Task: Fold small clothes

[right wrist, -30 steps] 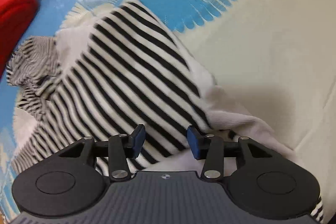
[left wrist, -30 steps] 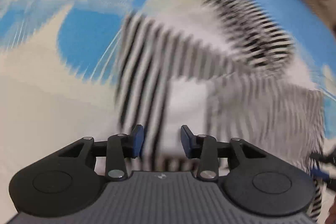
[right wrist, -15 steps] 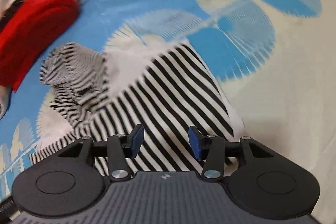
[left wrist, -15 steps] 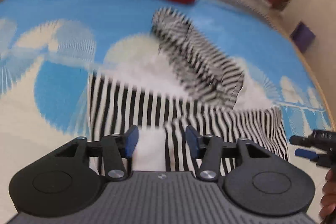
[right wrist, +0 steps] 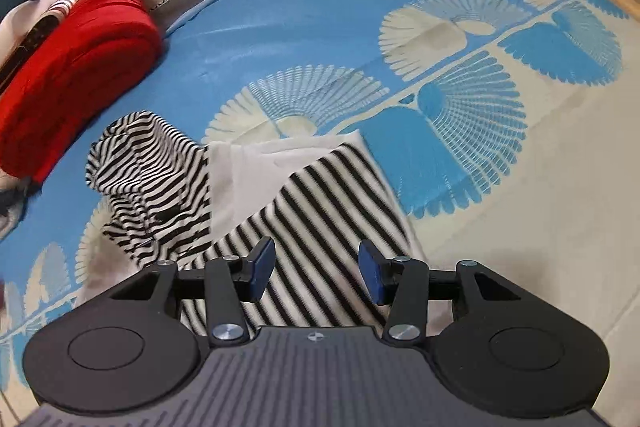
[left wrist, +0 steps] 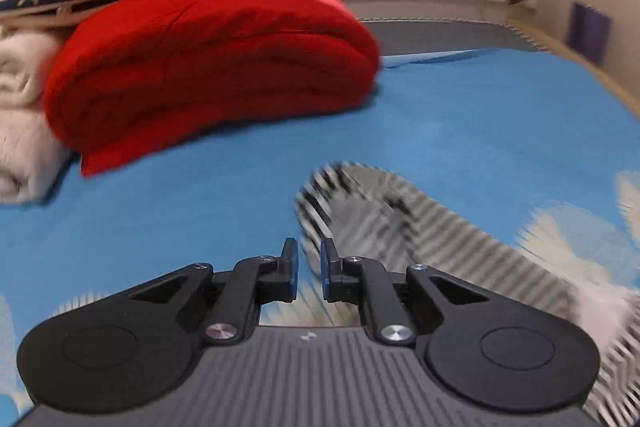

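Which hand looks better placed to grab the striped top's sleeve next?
Probably left: its hand-held gripper, jaws just narrowed and empty, sits beside the sleeve. The right one hovers open over the body.

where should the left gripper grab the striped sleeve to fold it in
Probably the rounded cuff end of the striped sleeve, the free tip lying loose on the blue bedsheet toward the red blanket. Come from that outer side, pinching across the cuff edge, so it can be carried over the striped shirt body.
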